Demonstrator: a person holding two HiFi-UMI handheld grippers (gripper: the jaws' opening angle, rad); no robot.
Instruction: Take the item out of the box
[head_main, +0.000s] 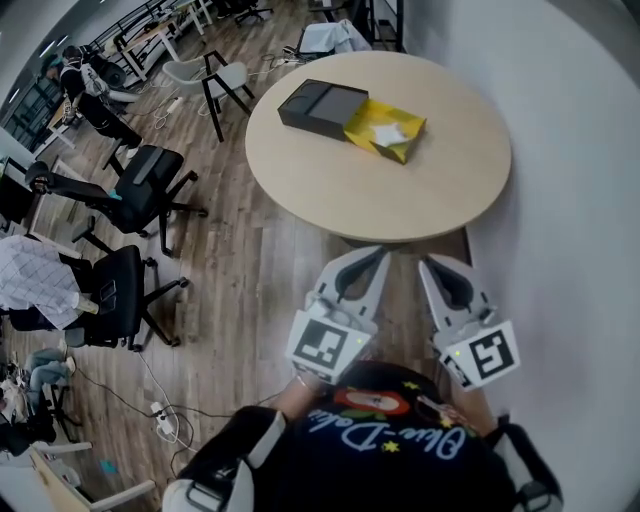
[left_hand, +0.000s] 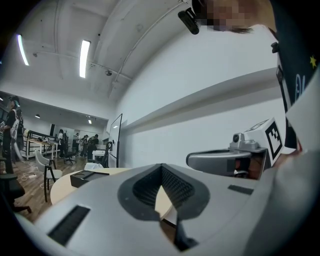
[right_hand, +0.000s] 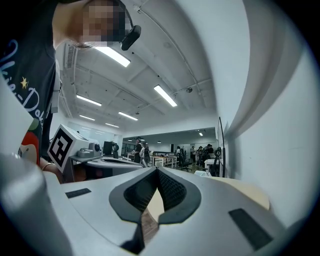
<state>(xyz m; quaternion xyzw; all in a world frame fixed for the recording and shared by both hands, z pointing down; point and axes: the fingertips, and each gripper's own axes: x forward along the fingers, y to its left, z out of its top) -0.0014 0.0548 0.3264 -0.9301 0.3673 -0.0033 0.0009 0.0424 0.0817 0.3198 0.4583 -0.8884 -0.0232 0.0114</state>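
Seen from above, a round table (head_main: 400, 200) with a pale wood top stands against a white wall (head_main: 570, 150) on a wooden floor (head_main: 250, 260). On the far half of the tabletop lies a flat black box (head_main: 318, 105). A yellow tray (head_main: 372, 118) has slid partway out of its right end and touches it. Inside the tray rests a white item (head_main: 389, 133). It is too small to make out clearly, possibly crumpled paper or a folded packet.

At the bottom of the picture the person (head_main: 380, 450), in a dark printed shirt, holds both tools close to the body, on the near side of the table and well apart from the box. The left gripper (head_main: 374, 257) and the right gripper (head_main: 433, 264) lie side by side and point toward the table edge.

In the left gripper view, the left gripper (left_hand: 161, 168) has its jaws closed tip to tip with nothing between them — only tabletop shows through the gap behind the tips. The black box (left_hand: 88, 176) sits low on the table at the left, and the other tool (left_hand: 227, 160) is at the right.

In the right gripper view, the right gripper (right_hand: 156, 171) is likewise closed and holds nothing.

Black office chairs (head_main: 135, 190) stand on the floor to the left of the table.
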